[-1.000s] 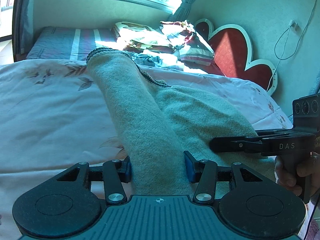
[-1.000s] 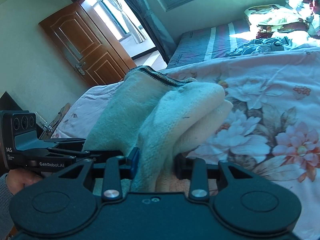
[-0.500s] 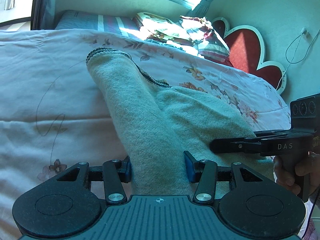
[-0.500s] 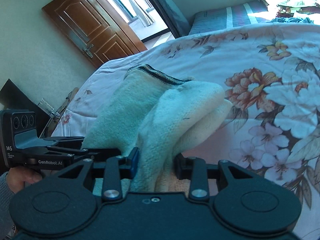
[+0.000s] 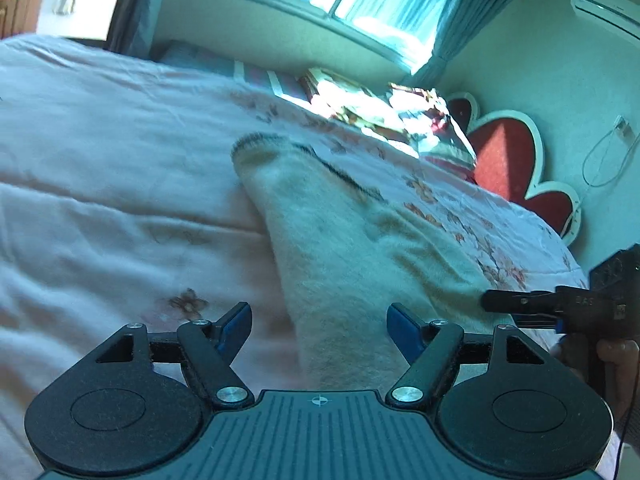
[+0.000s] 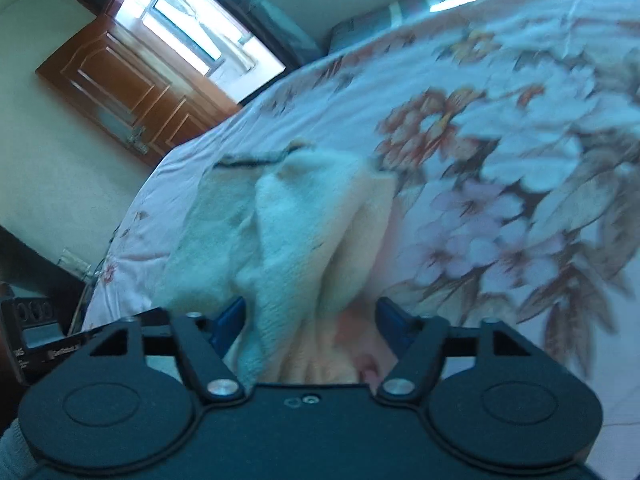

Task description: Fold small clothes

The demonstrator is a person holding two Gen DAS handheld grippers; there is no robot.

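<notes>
Here both grippers, left (image 5: 319, 322) and right (image 6: 310, 316), gape wide, loosely straddling the towel (image 5: 340, 248) on the quilt (image 5: 100, 168), gripping nothing.

The towel (image 5: 344, 248) is thick terry cloth, fluffy and matt, with a dark stitched edge. The bedcover (image 5: 120, 152) below it is smooth thin cloth with a printed flower pattern and soft wrinkles. The left gripper (image 5: 319, 322) is matt black plastic with a ribbed body, blue pads and shiny metal screws. The door (image 6: 132, 96) is glossy brown wood.
</notes>
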